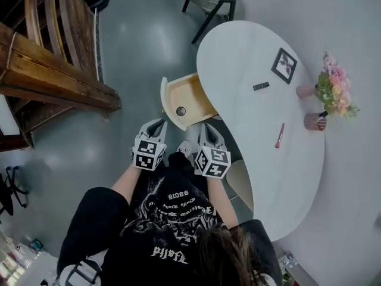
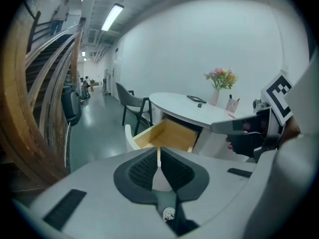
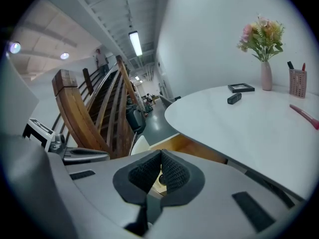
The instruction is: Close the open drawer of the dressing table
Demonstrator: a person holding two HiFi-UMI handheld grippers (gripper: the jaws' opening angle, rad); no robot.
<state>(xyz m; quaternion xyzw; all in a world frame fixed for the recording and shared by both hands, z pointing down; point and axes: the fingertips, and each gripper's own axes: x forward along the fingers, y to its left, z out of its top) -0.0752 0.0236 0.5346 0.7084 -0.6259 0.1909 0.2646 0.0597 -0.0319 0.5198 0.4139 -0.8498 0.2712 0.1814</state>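
The white dressing table (image 1: 250, 70) has its wooden drawer (image 1: 189, 101) pulled out toward the left, with a small round object (image 1: 180, 111) lying inside. The drawer's white front panel (image 1: 165, 103) faces the floor side. My left gripper (image 1: 159, 123) hovers just below the drawer's front corner, shut and empty. My right gripper (image 1: 204, 127) sits beside the drawer's near side by the table edge, its pads closed together with nothing in them. The left gripper view looks over the shut left gripper (image 2: 159, 150) at the open drawer (image 2: 167, 135). Beyond the right gripper (image 3: 161, 153) the drawer (image 3: 187, 144) shows under the tabletop.
On the tabletop lie a picture frame (image 1: 284, 65), a small black item (image 1: 261, 86), a pink pen (image 1: 279, 135), a pen holder (image 1: 314, 121) and a flower vase (image 1: 333, 91). A chair (image 1: 208, 2) stands behind the table. A wooden staircase (image 1: 53, 58) rises on the left.
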